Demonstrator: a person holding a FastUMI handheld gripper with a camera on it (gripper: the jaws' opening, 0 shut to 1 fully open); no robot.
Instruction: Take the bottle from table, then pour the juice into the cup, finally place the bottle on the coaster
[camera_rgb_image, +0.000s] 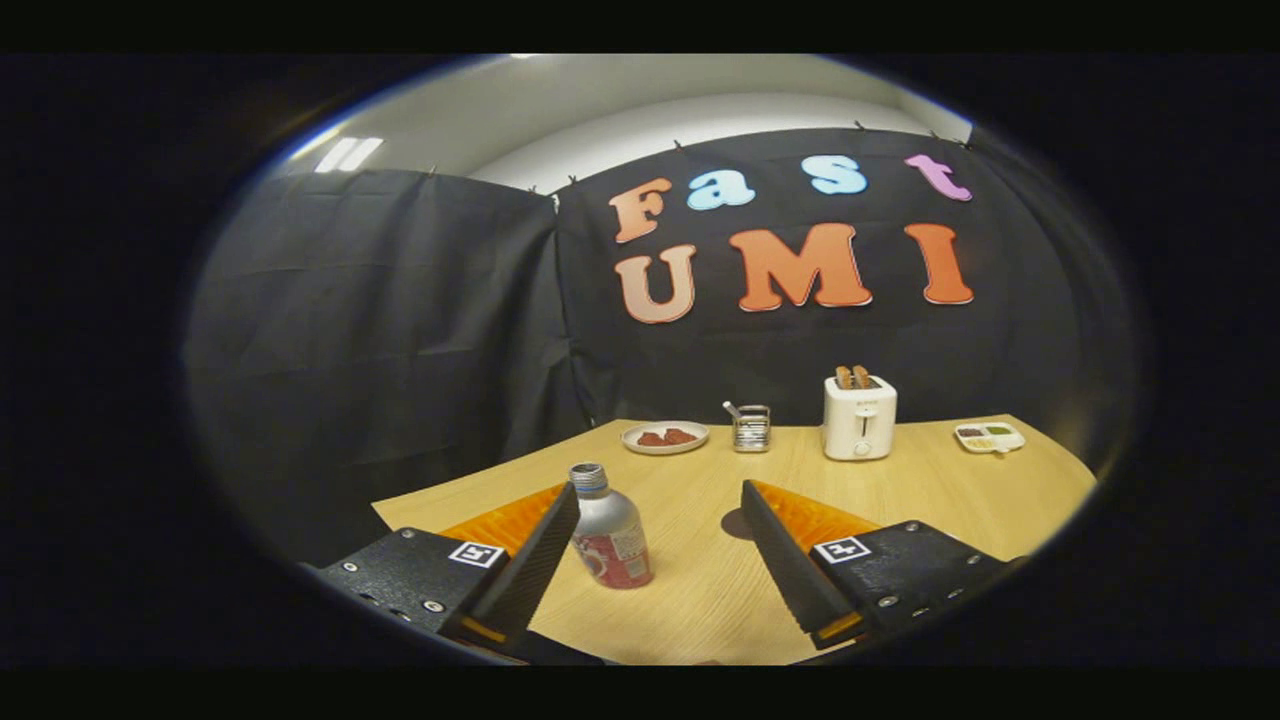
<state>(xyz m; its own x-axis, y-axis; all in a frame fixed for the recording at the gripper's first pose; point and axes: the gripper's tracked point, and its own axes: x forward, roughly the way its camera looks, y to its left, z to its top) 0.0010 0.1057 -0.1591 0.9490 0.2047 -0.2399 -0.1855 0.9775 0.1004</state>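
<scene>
Hand-held gripper (660, 535) spread wide, holding nothing, bottle (610, 530) upright between its fingers, beside the left one

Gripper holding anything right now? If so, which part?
Nothing held. The gripper has its jaws wide open; the bottle stands on the table between them, next to the left one, ungrasped.

gripper (660, 495): two wedge-shaped fingers, ribbed inner faces, spread wide apart. Black mounting blocks behind, silver screws, one square black-and-white marker tag on each.
</scene>
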